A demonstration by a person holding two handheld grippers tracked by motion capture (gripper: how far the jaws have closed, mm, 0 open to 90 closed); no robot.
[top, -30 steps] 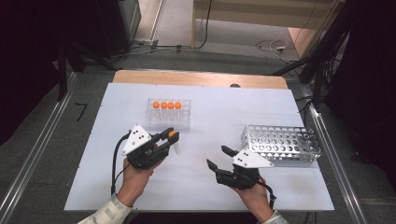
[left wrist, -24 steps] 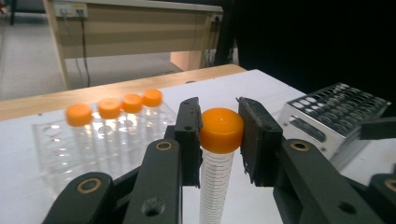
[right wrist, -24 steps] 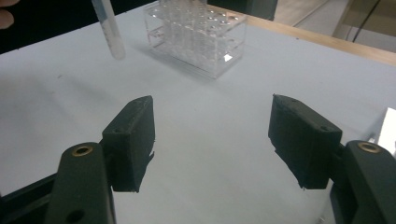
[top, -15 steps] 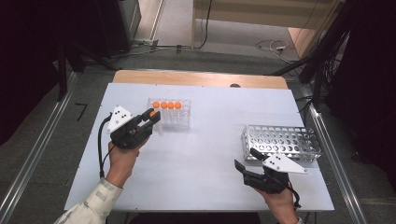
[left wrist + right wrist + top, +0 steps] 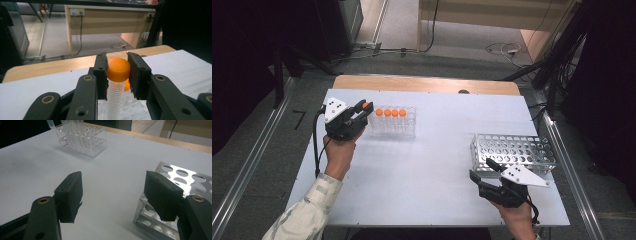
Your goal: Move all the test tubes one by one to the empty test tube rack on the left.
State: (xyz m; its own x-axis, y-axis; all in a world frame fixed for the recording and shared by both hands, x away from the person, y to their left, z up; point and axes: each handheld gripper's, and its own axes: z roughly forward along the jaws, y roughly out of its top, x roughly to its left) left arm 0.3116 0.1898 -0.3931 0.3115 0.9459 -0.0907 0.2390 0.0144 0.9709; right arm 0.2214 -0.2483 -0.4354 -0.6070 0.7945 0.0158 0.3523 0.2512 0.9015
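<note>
- Your left gripper [image 5: 117,72] clamps an orange-capped tube [image 5: 117,82] at the clear rack [image 5: 394,125], not yet seated.
- Your right gripper [image 5: 117,195] waits open beside the metal rack [image 5: 185,185], on the tabletop [image 5: 432,165].

Between the matt black fingers [image 5: 101,75]: see-through plastic tube [image 5: 115,96], smooth orange cap [image 5: 118,69]. Beside the other fingers [image 5: 161,195]: shiny metal rack [image 5: 185,185] on a matt white table [image 5: 32,167].

A wide stretch of the white table top [image 5: 432,170] is lying open between the clear plastic tube rack [image 5: 393,123] and the perforated shiny metal rack [image 5: 514,151], which are standing well apart.
</note>
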